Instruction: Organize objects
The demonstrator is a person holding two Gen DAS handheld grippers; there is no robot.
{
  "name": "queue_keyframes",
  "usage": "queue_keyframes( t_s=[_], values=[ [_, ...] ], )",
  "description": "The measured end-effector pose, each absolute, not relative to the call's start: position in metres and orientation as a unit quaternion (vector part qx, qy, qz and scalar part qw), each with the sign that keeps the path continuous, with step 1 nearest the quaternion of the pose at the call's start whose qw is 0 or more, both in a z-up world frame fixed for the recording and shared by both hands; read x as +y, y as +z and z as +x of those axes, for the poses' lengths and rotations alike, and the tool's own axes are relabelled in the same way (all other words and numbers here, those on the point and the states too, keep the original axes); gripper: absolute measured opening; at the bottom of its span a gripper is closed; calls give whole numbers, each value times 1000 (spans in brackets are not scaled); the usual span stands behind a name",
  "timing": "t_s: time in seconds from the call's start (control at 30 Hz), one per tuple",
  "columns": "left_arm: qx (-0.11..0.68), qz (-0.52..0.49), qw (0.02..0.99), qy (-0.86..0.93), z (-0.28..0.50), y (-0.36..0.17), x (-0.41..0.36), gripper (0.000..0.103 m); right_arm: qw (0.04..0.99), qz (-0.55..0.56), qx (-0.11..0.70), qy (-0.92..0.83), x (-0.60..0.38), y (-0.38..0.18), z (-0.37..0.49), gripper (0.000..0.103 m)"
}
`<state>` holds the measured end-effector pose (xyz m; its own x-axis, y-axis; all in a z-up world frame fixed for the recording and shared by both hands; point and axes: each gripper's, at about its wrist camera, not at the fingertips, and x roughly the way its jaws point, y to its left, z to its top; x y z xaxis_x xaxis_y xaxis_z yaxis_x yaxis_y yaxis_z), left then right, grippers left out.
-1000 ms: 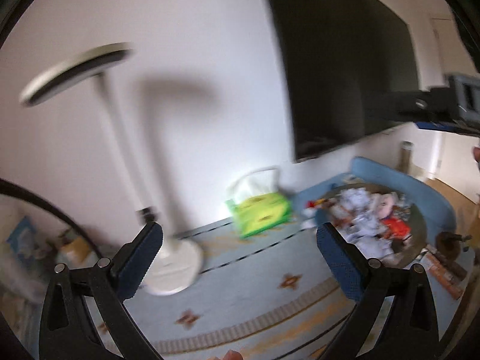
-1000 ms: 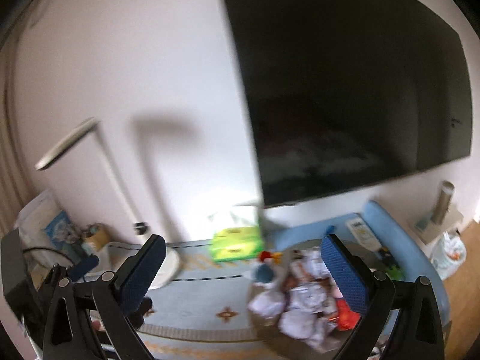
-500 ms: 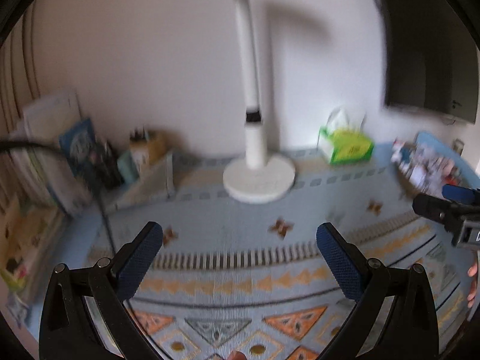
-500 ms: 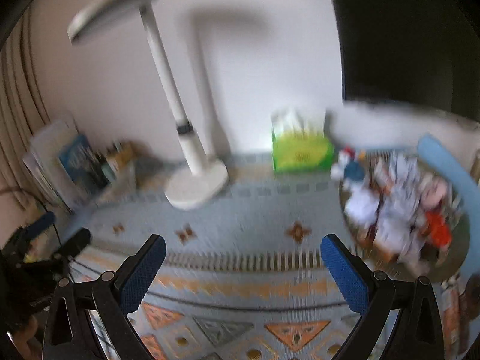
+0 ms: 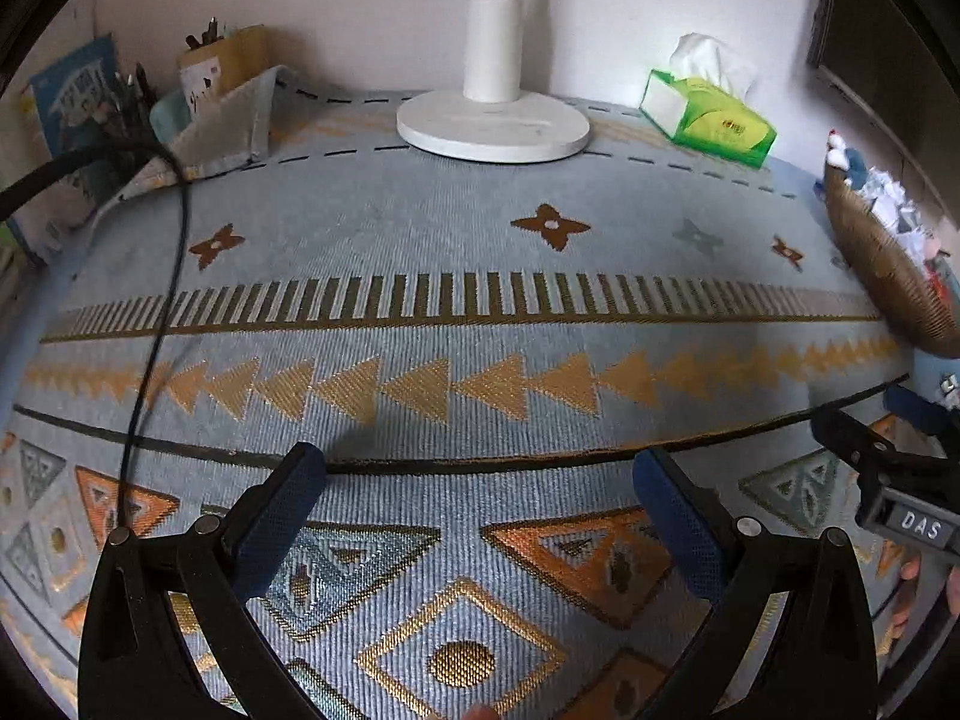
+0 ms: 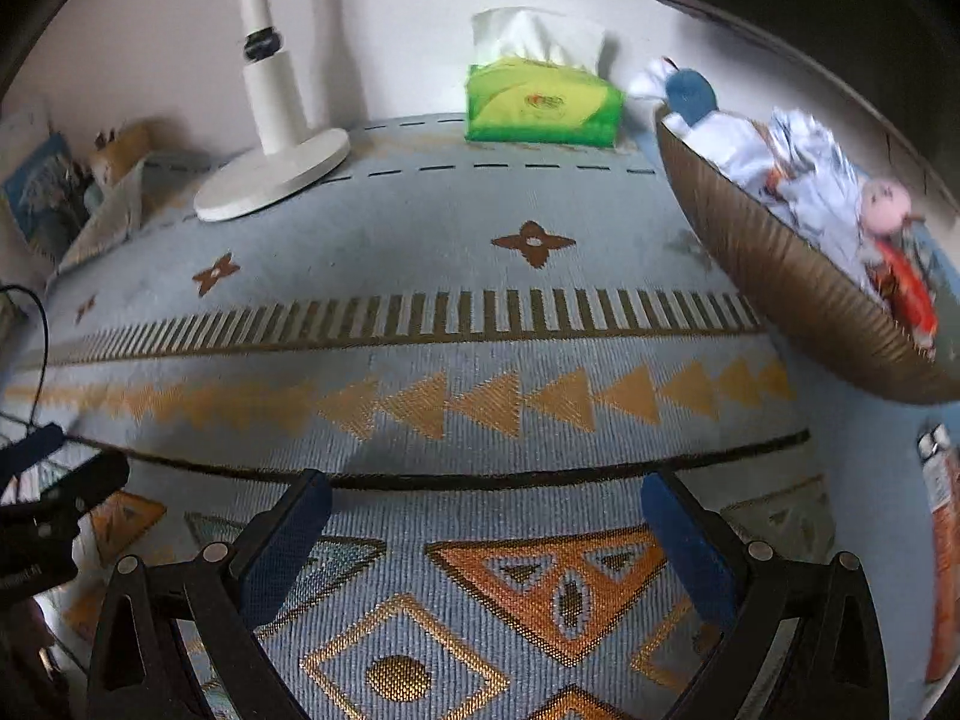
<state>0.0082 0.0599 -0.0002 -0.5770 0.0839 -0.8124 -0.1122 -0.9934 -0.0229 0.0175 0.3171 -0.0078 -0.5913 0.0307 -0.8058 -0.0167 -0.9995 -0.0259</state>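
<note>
Honestly hard to call how far along this is. Heaped in the ribbed brown bowl (image 6: 798,294) at the right edge of the bench: crumpled white papers (image 6: 804,162), a small pink round-headed toy (image 6: 885,210), an orange-red packet (image 6: 906,294), plus a blue and white stuffed figure (image 6: 690,96) poking up at the far rim. Same bowl (image 5: 882,264) visible at the edge of the left view too. Fits either a sorted pile already gathered into one place, or a jumble waiting to be pulled out and arranged. No way to tell which from here.

Middle of the pale blue patterned woven cloth (image 5: 480,324) covering the bench: bare, nothing loose on it. Around the edges: white round lamp base (image 5: 495,126) at the back, green tissue box (image 5: 708,120) to its right, and a pen holder with papers (image 5: 210,72) off in the far left corner. One orange wrapper (image 6: 942,540) lying flat near the right edge, outside the bowl, so possibly a leftover; too blurred to identify.

Left gripper (image 5: 480,480): spread wide, released, nothing between the blue pads, hovering low over the cloth near the front. Right gripper (image 6: 486,510): same story, gaping wide, empty, touching nothing, with the bowl off to its right.
</note>
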Motion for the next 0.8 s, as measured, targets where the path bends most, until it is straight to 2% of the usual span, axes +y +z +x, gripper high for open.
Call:
queue_keyframes(
  t_s=[0.8],
  values=[
    [18,-455,48,889,8,-2,62,103,11,-454,-1,891,319,-8,18,103]
  ],
)
